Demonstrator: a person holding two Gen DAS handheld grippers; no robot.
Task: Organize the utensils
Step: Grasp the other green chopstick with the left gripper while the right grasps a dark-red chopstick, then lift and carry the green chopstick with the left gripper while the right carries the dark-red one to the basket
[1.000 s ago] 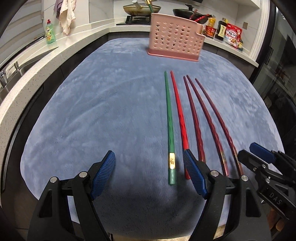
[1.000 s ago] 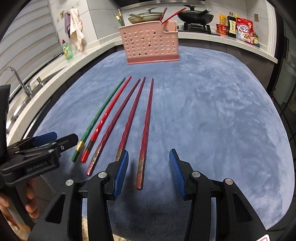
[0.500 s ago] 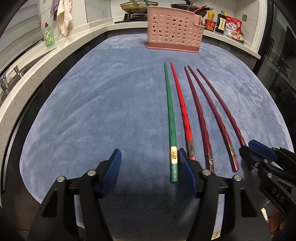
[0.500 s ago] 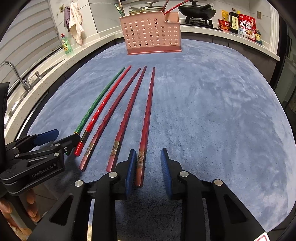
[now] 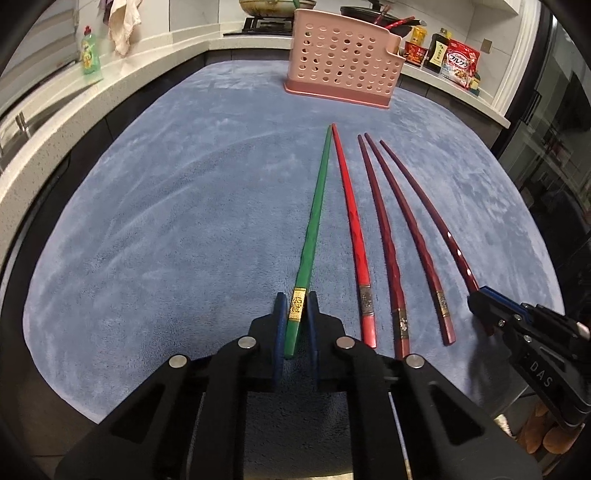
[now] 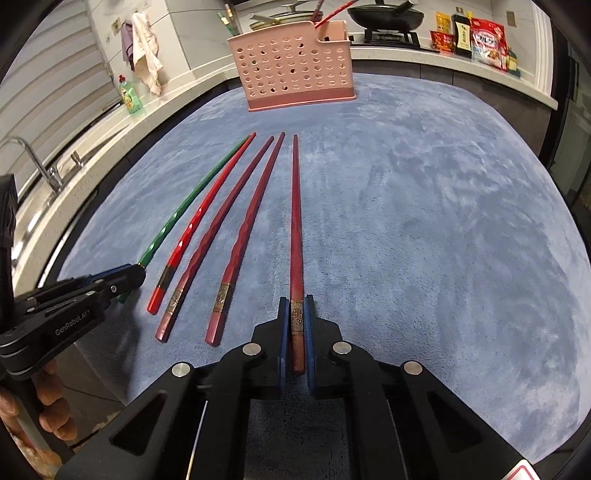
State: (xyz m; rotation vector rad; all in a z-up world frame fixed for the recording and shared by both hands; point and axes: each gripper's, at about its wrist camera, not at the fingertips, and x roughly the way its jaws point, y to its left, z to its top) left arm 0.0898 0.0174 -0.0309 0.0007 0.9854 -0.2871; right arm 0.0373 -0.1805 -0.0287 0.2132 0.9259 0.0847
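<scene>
Several chopsticks lie side by side on a blue cloth [image 5: 184, 221]. My left gripper [image 5: 296, 299] is shut on the thick end of the green chopstick [image 5: 314, 218], at its gold band. My right gripper [image 6: 296, 302] is shut on the thick end of the rightmost dark red chopstick [image 6: 296, 221]. Between them lie a bright red chopstick [image 5: 352, 236] and two dark red chopsticks [image 5: 384, 240]. A pink perforated utensil holder [image 5: 343, 59] stands upright at the cloth's far edge with a red utensil sticking out. Each gripper shows at the edge of the other's view.
A white counter wraps the cloth, with a green soap bottle [image 5: 89, 51], a hanging towel [image 5: 123, 26] and a tap [image 6: 37, 162] on the left. Pans on a stove and food packets [image 5: 458, 62] stand at the back. The cloth's right half [image 6: 443, 221] holds nothing.
Both grippers went from wide open to shut. The left shifted right and closed on the green chopstick; the right closed on the rightmost dark red chopstick.
</scene>
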